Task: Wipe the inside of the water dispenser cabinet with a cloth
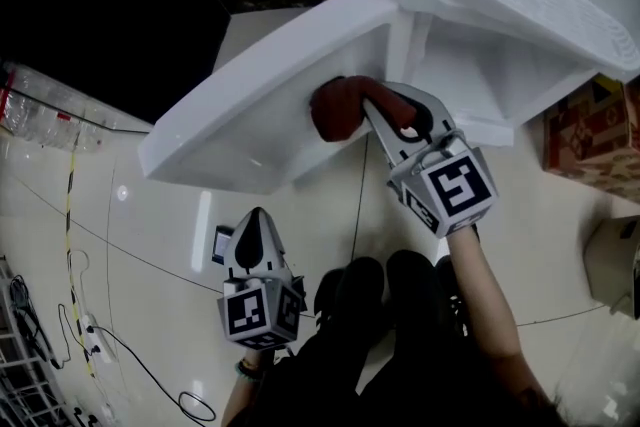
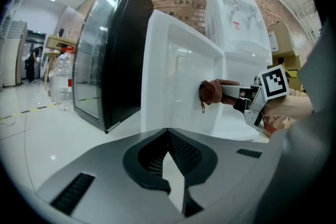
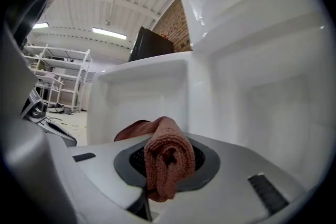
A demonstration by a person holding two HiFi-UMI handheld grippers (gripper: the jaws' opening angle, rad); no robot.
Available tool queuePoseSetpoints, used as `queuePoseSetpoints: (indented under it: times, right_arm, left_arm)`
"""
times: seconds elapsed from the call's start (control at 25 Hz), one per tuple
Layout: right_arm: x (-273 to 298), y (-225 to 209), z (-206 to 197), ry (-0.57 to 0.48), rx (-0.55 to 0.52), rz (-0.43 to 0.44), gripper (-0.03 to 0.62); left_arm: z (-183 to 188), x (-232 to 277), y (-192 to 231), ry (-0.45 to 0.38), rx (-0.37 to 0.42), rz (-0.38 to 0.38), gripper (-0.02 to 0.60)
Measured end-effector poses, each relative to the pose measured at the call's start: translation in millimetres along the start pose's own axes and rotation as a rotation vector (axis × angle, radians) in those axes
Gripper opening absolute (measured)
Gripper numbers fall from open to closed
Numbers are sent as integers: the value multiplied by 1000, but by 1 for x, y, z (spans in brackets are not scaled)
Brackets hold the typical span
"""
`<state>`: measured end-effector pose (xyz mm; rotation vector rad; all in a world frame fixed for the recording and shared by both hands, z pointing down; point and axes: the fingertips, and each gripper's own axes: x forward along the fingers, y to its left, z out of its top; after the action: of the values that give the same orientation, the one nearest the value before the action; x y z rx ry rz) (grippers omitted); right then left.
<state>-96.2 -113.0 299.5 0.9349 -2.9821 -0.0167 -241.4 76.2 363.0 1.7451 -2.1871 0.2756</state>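
The white water dispenser point(image 1: 520, 5) has its lower cabinet door point(image 1: 260, 105) swung open. My right gripper point(image 1: 385, 115) is shut on a rust-brown cloth point(image 1: 338, 107) and presses it against the door's inner face. In the right gripper view the rolled cloth point(image 3: 167, 157) fills the jaws, with the door panel point(image 3: 142, 92) ahead and the cabinet interior point(image 3: 273, 97) to the right. My left gripper point(image 1: 257, 227) hangs lower, apart from the door, jaws together and holding nothing. From the left gripper view the cloth point(image 2: 210, 91) and right gripper point(image 2: 233, 96) show against the door point(image 2: 178, 71).
A black glass-fronted cabinet point(image 2: 110, 55) stands left of the dispenser. Cardboard boxes point(image 1: 590, 130) sit at the right. Cables point(image 1: 90, 335) and plastic bottles point(image 1: 40, 110) lie along the left on the glossy floor. The person's dark shoes point(image 1: 380, 285) are below the door.
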Motion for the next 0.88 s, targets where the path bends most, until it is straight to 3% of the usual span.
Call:
queuePoseSetpoints:
  times: [0.12,0.24,0.36,0.64,0.76,0.88]
  right_arm:
    - [-15,-25,-6,10,24,-64,69]
    - [-17,-19,-10,3,40,-51,69]
    - [-10,17,-20,14,30,51,69]
    - [16,132,-64,156,23,346,69]
    - [25,166,-88,204,-5,437,69]
    - [30,182,-114,268,-25,486,69]
  left_arm:
    - [0,0,-2,9,0,0,3]
    - [-6,0,2,10,18,4,3]
    - [-3,0,-1,12,8,7,3]
    - [-9,2,7,10,28,11,3]
    - [6,3,-5,12,-23,10,3]
    - [10,3,-7,9,-22,8,3]
